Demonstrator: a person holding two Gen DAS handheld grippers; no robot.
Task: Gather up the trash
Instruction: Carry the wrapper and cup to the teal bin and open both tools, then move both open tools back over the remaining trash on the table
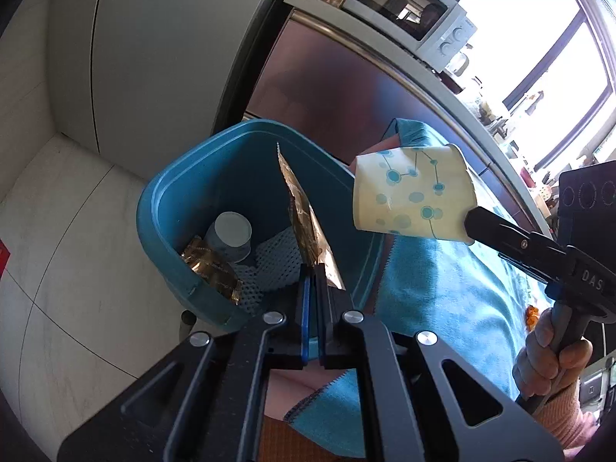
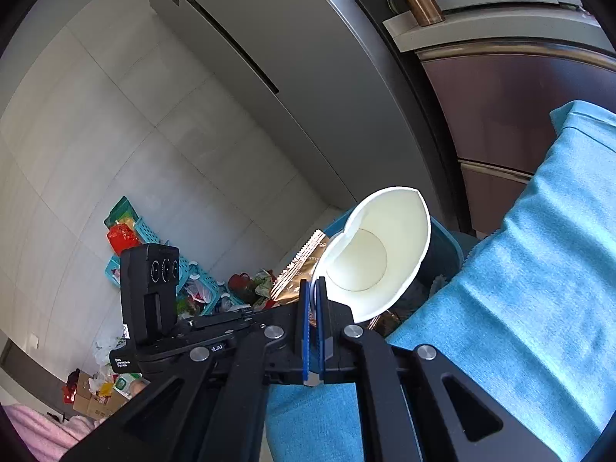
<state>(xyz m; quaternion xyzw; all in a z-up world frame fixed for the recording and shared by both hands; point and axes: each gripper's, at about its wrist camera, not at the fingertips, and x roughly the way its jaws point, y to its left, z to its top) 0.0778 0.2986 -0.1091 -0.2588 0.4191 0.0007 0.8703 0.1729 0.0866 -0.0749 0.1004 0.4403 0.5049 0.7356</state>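
A blue trash bin [image 1: 169,208] stands on the floor with a white cup, a gold wrapper and white mesh inside it. My left gripper [image 1: 313,269] is shut on a gold foil wrapper [image 1: 304,215] and holds it over the bin's mouth. To the right, my right gripper [image 1: 467,223] is shut on the rim of a white paper cup [image 1: 408,196] with blue dots, just beside the bin's rim. In the right wrist view the right gripper [image 2: 316,287] pinches the dented paper cup [image 2: 377,258] by its rim. The gold wrapper [image 2: 304,265] shows behind the cup.
A teal cloth [image 2: 519,281] covers a surface right of the bin. A grey fridge [image 2: 292,77] and brown cabinets with a microwave [image 1: 408,7] stand behind. Baskets and scattered bags [image 2: 200,285] lie on the tiled floor. A person's hand [image 1: 546,350] grips the right handle.
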